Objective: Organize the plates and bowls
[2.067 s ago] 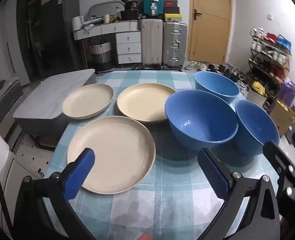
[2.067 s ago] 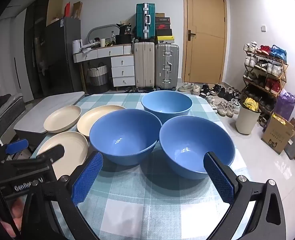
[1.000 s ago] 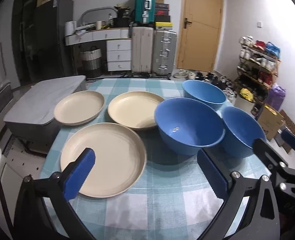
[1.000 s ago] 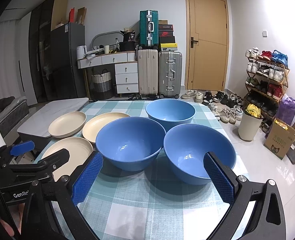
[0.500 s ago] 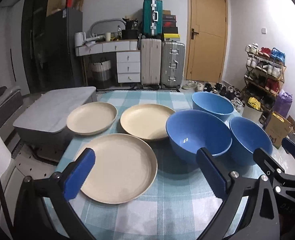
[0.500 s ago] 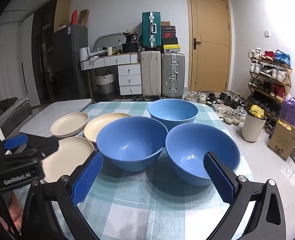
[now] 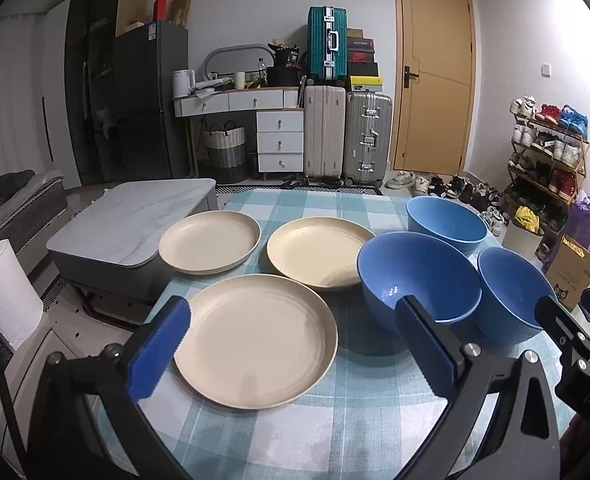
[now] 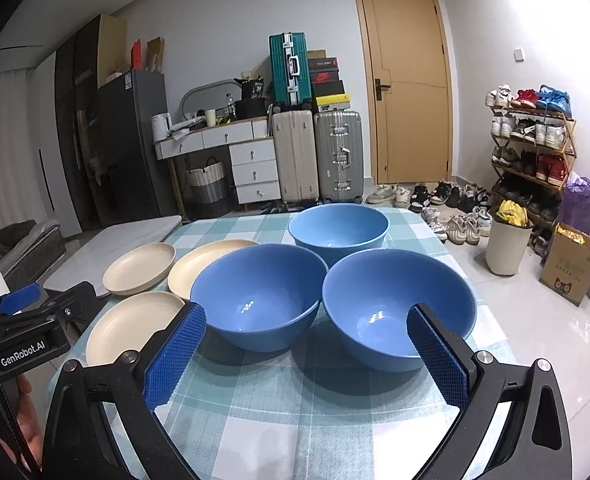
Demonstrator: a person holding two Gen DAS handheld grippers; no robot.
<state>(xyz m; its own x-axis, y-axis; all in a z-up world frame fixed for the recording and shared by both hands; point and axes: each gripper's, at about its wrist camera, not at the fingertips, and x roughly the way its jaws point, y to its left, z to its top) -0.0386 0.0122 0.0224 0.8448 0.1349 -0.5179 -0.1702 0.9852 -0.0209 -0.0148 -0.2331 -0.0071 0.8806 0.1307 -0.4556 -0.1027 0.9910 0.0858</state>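
three cream plates (image 7: 255, 336) and three blue bowls (image 8: 259, 296) sit on the checked bench (image 7: 355, 420), plates left, bowls right. the left hand-held gripper (image 7: 291, 344) and right hand-held gripper (image 8: 307, 356) both gape wide, holding nothing.

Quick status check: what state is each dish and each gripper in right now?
Left gripper: open, empty.
Right gripper: open, empty.
Near plate: flat on table, unstacked.
Far left plate: flat, unstacked.
Middle plate: flat, unstacked.
Far bowl: upright, empty.
Left bowl: upright, empty.
Right bowl: upright, empty.
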